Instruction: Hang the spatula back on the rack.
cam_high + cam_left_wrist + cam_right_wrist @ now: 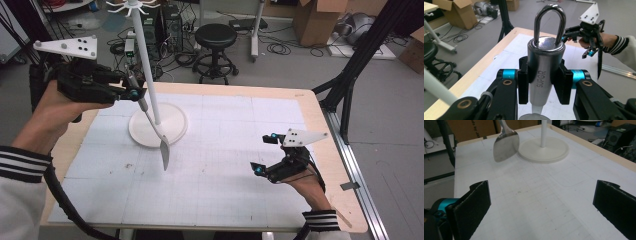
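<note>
Clamped between the black jaws of the left gripper [131, 93] is the thick cylindrical handle of a polished steel spatula [150, 122], which is held in the air at about ten o'clock over the bench [235, 165]. In the left gripper view the jaws are seen pressed against both sides of that handle, with its steel hanging loop [550, 23] standing up above them. From the grip the spatula slopes downward, and its flat blade [164, 152] hangs clear of the white gridded mat, just in front of the round base of the white hook stand [172, 122]. The stand's thin pole rises immediately beside the handle, and its ring of hooks [132, 7] is seen well above the gripper at twelve o'clock.

At about four o'clock the right gripper [266, 155] is held low over the mat, its jaws spread wide with nothing between them; in the right gripper view only bare mat is seen between its pads [477, 202], with the blade and the stand base farther off.

As a judgement, the work appears to be hanging the spatula on the stand by its loop. The pick-up is done and the tool has been brought to the pole. What is left is the raising of the loop to hook height, its threading over one hook, and the release.
</note>
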